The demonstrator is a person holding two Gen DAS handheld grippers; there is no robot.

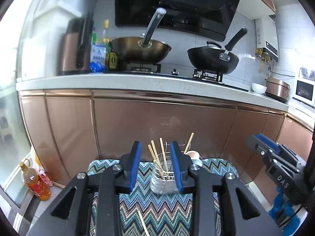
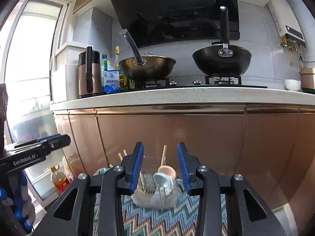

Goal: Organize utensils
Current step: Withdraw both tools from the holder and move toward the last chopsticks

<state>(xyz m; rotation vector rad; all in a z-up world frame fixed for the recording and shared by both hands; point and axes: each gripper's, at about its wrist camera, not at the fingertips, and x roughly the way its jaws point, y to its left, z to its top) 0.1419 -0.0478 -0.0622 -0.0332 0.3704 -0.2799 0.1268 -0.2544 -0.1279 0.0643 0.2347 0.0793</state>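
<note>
I'm looking at a small kitchen: a zigzag-patterned cloth [image 1: 163, 212] covers the low surface in front of me, and behind it runs a wall of copper-coloured cabinet doors [image 1: 157, 122] under a pale speckled countertop [image 1: 118, 82]. On the hob sit a brass-toned wok [image 1: 140, 49] and a black wok [image 1: 212, 59], both under a dark range hood [image 1: 177, 5]. A bottle of amber liquid [image 1: 36, 184] stands on the floor at the left, by the bright window.

The clear jar [image 1: 163, 181] stands on the cloth near its far edge, with wooden chopsticks [image 1: 157, 157] leaning inside it; a second glass jar [image 2: 155, 194] just beside it holds what look like spoons [image 2: 167, 172]. One loose chopstick [image 1: 143, 224] lies on the cloth close to my left camera.

My left gripper [image 1: 156, 165] points slightly downward at the chopstick jar — its jaws are partly apart with nothing pressed between the blue pads; the jar sits beyond them. My right gripper [image 2: 160, 167] is level with it at the side, jaws likewise parted and empty, framing the spoon jar from short of it. In the right wrist view a hand in a blue glove grips the left tool's handle.

The cloth between the jaws and the jars is bare, and the jars stand close to the cabinet face behind.
</note>
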